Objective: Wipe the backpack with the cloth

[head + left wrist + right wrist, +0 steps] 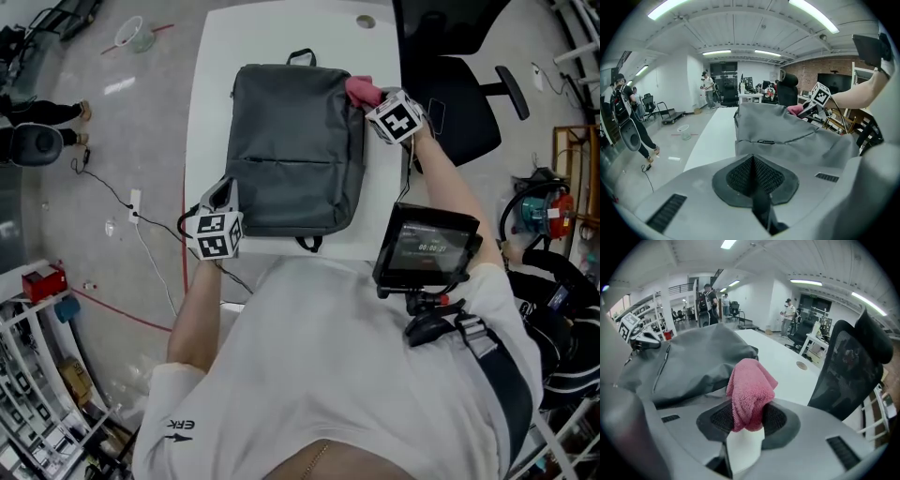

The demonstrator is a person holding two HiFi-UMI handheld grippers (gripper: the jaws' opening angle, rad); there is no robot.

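Observation:
A dark grey backpack [295,145] lies flat on the white table [220,56], its top handle pointing away from me. My right gripper [375,105] is at the bag's far right corner, shut on a pink cloth [362,90] that touches the bag's edge. In the right gripper view the pink cloth [747,392] bulges out of the closed jaws, with the backpack [689,362] to the left. My left gripper [223,199] sits at the bag's near left corner, jaws closed with nothing in them. The left gripper view looks along the backpack [787,133] toward the cloth [795,110].
A black office chair [469,94] stands right of the table. A black screen device [427,246] hangs at my chest. Cables and a white power strip [134,204] lie on the floor to the left. People stand far off in the room [626,117].

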